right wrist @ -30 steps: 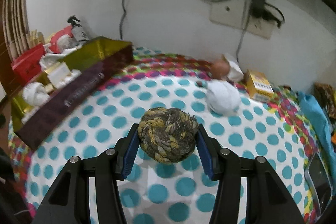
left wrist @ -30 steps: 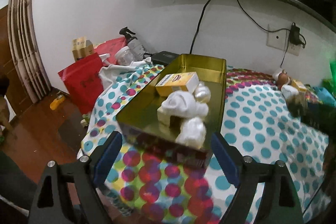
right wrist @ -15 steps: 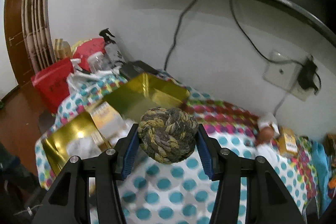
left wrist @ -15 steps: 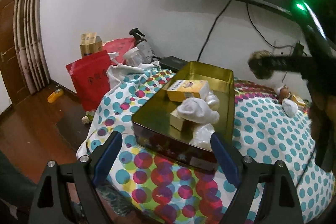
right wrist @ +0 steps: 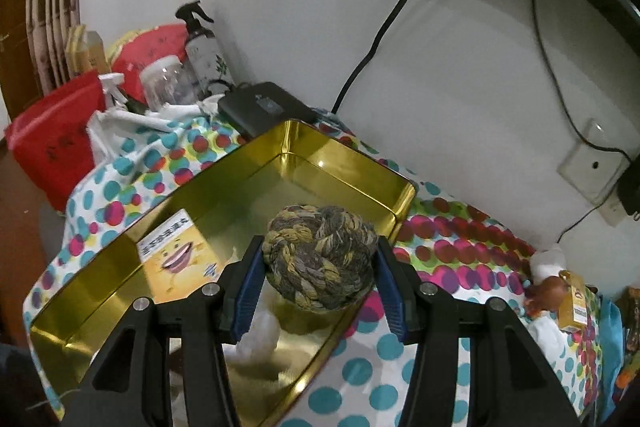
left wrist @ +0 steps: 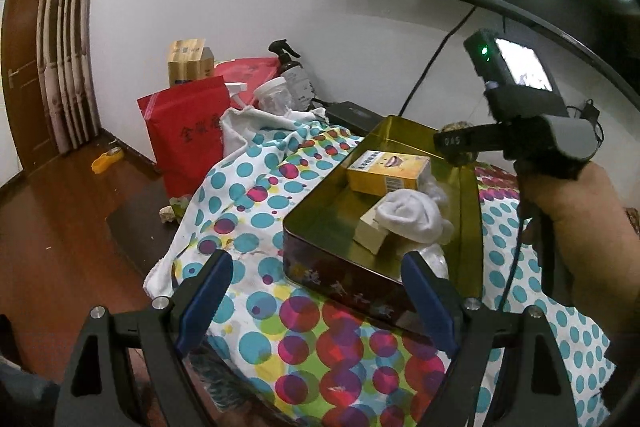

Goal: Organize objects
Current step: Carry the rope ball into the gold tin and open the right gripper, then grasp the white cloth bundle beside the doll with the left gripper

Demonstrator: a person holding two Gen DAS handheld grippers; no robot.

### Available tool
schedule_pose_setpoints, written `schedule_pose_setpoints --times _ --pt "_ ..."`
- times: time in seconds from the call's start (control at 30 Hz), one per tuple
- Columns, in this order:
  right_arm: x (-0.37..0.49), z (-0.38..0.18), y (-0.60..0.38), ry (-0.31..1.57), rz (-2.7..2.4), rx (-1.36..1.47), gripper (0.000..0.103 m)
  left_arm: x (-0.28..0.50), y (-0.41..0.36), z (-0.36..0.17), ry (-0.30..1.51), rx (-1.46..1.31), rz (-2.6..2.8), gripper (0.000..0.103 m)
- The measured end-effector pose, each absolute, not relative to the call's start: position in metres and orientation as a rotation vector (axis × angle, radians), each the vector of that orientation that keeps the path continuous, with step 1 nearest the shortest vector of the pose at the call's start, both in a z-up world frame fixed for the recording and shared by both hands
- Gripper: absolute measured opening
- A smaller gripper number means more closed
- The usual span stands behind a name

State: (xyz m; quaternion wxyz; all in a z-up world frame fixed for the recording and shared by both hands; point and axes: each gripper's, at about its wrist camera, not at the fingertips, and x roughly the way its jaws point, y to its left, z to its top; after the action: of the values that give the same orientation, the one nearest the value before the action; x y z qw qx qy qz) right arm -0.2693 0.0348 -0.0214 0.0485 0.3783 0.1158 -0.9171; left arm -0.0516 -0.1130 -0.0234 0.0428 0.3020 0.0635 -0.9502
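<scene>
A gold tin box (left wrist: pixel 318 199) (right wrist: pixel 352 163) lies open on the polka-dot cloth. It holds a yellow carton (left wrist: pixel 386 173) (right wrist: pixel 176 261), a white rolled sock (left wrist: pixel 408 213) and a pale small box (left wrist: pixel 370 233). My right gripper (right wrist: pixel 318 277) is shut on a brown-yellow braided rope ball (right wrist: pixel 322 263) and holds it over the tin's far end; it shows in the left wrist view (left wrist: pixel 460 143) above the tin's right wall. My left gripper (left wrist: pixel 316 301) is open and empty, in front of the tin's near wall.
Red bags (left wrist: pixel 186 131), a spray bottle (right wrist: pixel 202 47), a clear jar (right wrist: pixel 164 79) and a black device (right wrist: pixel 264 107) crowd the far left by the wall. A white sock (right wrist: pixel 548 257), a brown item and a small yellow carton (right wrist: pixel 574 303) lie at the right.
My right gripper has carried the rope ball leftward from the open cloth to over the tin. My left gripper has drawn back slightly and stays open.
</scene>
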Motion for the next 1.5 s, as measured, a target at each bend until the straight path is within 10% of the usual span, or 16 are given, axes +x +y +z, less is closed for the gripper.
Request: schedule_pose_setpoints --times 0.33,0.47,1.5 --pt "-0.303 -0.033 0.046 0.303 -2.807 1.198 0.053 -0.06 -0.11 -0.031 0.183 0.955 -2.91 0.088" --pt "-0.302 -0.025 0.052 0.249 -2.852 1.148 0.09 -0.062 -0.108 -0.034 0.175 0.971 -2.91 0.088" --pt "-0.137 -0.069 0.368 0.176 -3.157 1.256 0.101 -0.079 0.078 0.003 -0.08 0.926 -3.35 0.088"
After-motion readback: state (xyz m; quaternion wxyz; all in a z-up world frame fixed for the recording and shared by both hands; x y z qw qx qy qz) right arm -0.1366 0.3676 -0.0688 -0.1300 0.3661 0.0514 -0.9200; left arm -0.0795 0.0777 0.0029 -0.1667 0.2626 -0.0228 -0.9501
